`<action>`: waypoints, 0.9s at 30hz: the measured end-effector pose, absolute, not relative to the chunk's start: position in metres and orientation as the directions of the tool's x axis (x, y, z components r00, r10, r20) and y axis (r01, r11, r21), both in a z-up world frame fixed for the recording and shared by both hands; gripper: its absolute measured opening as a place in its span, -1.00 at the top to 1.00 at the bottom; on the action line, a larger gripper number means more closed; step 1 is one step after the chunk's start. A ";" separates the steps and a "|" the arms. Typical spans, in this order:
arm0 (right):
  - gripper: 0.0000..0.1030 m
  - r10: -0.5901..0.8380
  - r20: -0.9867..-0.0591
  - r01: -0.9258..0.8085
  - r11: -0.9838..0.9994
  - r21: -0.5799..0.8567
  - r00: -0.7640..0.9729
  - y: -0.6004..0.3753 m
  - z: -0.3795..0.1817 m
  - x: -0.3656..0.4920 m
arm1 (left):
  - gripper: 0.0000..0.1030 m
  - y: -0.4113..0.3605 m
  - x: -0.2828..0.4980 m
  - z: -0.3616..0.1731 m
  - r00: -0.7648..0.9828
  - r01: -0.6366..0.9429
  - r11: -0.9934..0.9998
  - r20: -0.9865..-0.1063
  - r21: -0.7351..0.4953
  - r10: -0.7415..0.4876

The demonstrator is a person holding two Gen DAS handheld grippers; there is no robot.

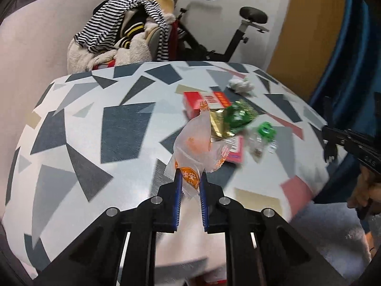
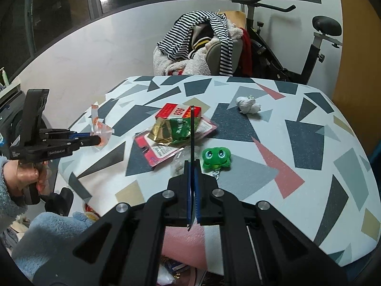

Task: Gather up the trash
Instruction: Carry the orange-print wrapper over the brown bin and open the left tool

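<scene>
1. Now the left tool (image 1: 190, 178) holds a translucent orange-and-white wrapper (image 1: 197, 147); its two blue pads clamp the lower end of it, and the rest of the wrapper stands up free above the worktop (image 1: 107, 124). Probably it is held by one end because the thin film gives no other firm place to pinch.
2. The right tool (image 2: 192, 164) is fully closed, and a thin dark sheet or strip (image 2: 192, 133) stands edge-on between its pads. What this strip is, the pictures do not tell.
3. More trash lies near the middle of the worktop: a green-and-gold foil bag (image 2: 176, 128) rests on a red box (image 2: 178, 112) and on a pink card (image 2: 162, 152). A crumpled white tissue (image 2: 247, 104) lies apart, toward the far side.
4. A small green plush frog (image 2: 216, 158) sits just beside the right tool; it is likely no trash.
5. The left tool hangs at the worktop's near-left corner, off the edge, so it has open room to carry the wrapper away.
6. Behind the far edge stand a chair heaped with clothes (image 2: 202, 45) and an exercise bike (image 2: 309, 47), so that side is less free.
</scene>
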State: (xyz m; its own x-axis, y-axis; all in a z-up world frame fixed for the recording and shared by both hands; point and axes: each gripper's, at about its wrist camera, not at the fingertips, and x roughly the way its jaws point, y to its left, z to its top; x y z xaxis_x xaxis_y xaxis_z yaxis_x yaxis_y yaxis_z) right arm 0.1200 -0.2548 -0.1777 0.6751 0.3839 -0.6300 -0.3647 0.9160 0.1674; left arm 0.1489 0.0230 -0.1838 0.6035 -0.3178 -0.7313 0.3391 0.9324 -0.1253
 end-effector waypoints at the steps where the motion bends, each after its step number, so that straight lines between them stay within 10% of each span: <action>1: 0.87 0.388 -0.627 -0.368 0.914 0.169 0.675 -0.254 -0.176 0.115 | 0.73 0.020 0.140 -0.181 0.603 0.346 0.928 -0.726 -0.135 -0.331; 27: 0.87 0.420 -0.673 -0.382 0.899 0.215 0.608 -0.249 -0.207 0.034 | 0.71 -0.043 0.016 -0.252 0.413 0.489 0.855 -0.817 -0.175 -0.403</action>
